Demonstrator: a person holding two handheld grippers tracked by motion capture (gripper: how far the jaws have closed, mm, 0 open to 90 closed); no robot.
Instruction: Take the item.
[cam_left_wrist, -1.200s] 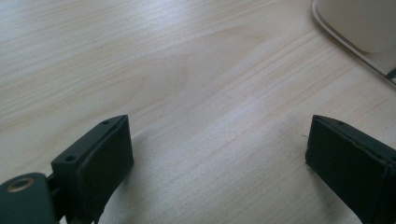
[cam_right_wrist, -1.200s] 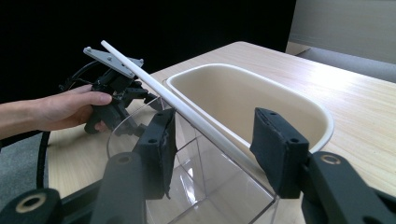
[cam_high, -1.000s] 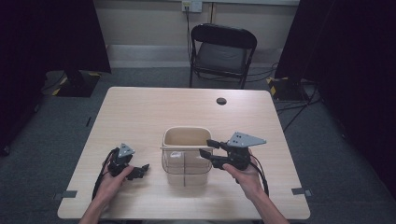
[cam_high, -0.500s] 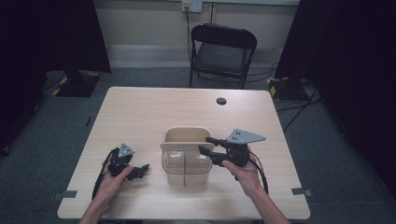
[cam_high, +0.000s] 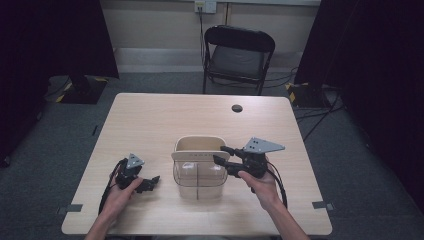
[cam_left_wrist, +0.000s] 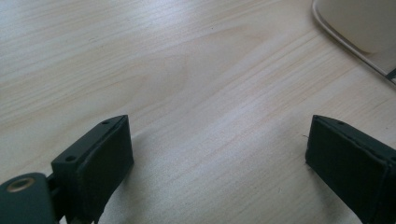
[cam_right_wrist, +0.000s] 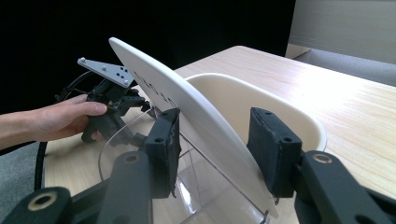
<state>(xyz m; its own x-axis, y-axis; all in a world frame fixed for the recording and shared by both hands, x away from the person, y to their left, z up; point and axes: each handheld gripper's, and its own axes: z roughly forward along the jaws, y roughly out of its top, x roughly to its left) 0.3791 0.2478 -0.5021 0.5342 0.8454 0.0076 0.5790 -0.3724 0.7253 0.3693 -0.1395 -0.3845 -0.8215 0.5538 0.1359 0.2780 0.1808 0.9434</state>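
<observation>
Closed in further on lid flap (cam_right_wrist: 187, 112) of bin (cam_high: 200, 167): right gripper (cam_right_wrist: 215, 142), now at its tightest, one pad touching, other w/ slight gap. Bin mid-table (cam_high: 150, 120), near edge. Left gripper (cam_left_wrist: 219, 158) spread wide, nothing btwn jaws, resting on wood.

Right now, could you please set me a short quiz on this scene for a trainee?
1. True or false: the left gripper holds the clear bin.
2. What do the jaws of the right gripper stand around? A the chair; B the white lid; C a cable.
3. What lies on the table beyond the bin?
Key: 1 false: it rests open on the table, apart from the bin. 2 B: its jaws have just been closing on the tilted lid. 3 a small black round thing.
</observation>
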